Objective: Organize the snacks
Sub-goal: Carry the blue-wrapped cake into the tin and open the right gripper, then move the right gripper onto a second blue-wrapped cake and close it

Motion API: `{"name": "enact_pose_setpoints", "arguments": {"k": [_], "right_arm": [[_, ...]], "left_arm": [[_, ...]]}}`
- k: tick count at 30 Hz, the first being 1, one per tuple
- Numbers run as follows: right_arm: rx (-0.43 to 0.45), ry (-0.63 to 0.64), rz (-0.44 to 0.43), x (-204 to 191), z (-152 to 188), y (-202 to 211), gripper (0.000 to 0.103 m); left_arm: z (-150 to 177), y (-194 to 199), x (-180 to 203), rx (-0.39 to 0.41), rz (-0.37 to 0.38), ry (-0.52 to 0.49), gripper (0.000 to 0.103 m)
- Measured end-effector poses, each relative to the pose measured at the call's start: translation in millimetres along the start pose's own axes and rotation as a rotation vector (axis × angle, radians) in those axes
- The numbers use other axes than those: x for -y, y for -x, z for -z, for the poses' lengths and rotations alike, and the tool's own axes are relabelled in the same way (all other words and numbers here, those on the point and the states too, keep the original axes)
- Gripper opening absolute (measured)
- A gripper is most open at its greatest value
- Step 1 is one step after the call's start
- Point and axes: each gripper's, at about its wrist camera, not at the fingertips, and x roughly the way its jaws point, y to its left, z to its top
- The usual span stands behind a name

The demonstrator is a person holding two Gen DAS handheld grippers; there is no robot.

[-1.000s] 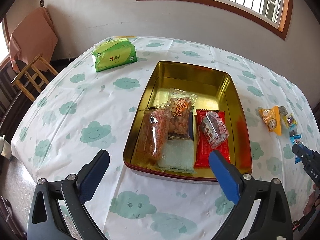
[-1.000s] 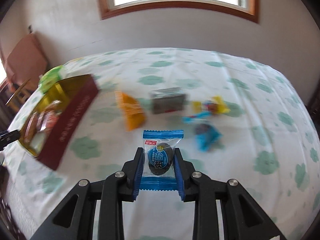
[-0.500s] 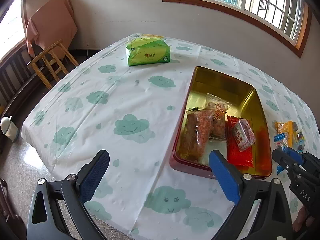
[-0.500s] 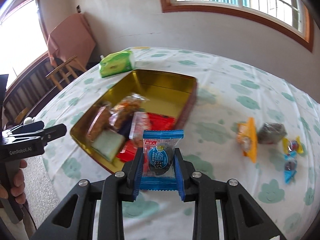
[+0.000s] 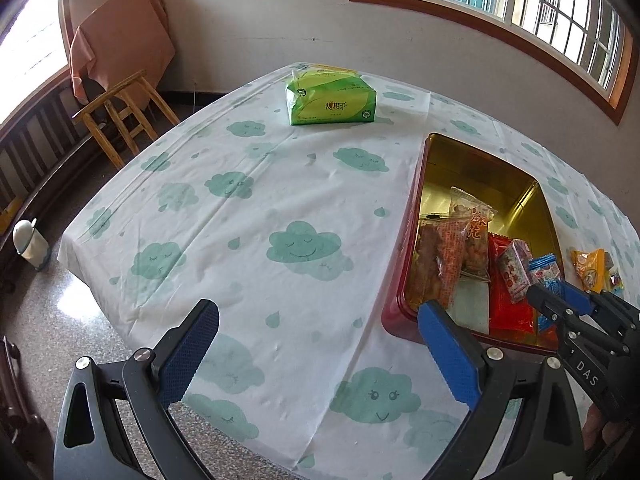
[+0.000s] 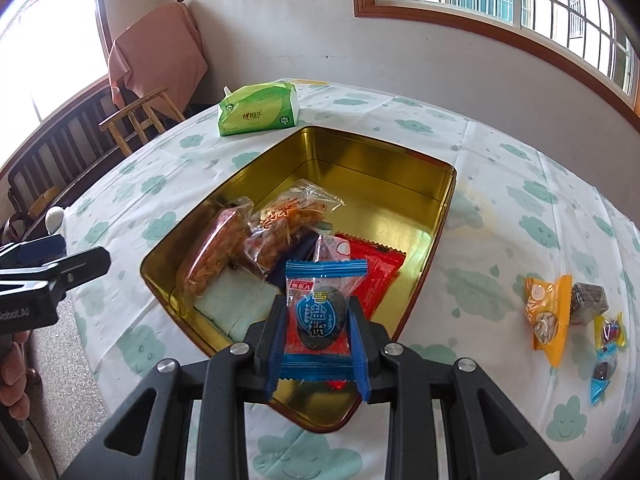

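A small blue sachet (image 6: pixel 319 312) is clamped between the blue pads of the right gripper (image 6: pixel 318 354), whose jaws are closed on its two sides. The sachet is made of clear film with blue crimped ends, a small red label near the top and a dark oval sweet inside under a blue round mark with white characters. It is held above the near end of the tin (image 6: pixel 434 240), a rectangular box with gold inside and dark red outside. In the tin are seen two clear packs of brown fried snacks (image 6: pixel 256 240), a pale green packet (image 6: pixel 236 304) and a red packet (image 6: pixel 376 270). On the tablecloth (image 6: pixel 500 200), at 3 o'clock from the tin, an orange packet (image 6: pixel 548 316) and some small sweets (image 6: pixel 604 352) are lying loose. A green tissue pack (image 6: pixel 258 110) stands at 11 o'clock. The left gripper (image 5: pixel 316 354) is held with its jaws wide apart and with nothing between them, above the cloth to the left of the tin.
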Motion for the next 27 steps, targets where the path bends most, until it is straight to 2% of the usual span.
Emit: {"name": "enact_pose_setpoints", "arguments": {"k": [11, 15, 27], "right_arm": [[0.0, -0.009, -0.011, 2, 0, -4, 0.031], [-0.002, -0.02, -0.026, 3, 1, -2, 0.044], [0.067, -0.057, -0.038, 19, 2, 26, 0.05]], "left_arm": [[1, -2, 7, -0.014, 0.006, -0.021, 0.099], [1, 0, 11, -0.014, 0.015, -0.027, 0.099], [2, 6, 37, -0.009, 0.041, -0.083, 0.099]]}}
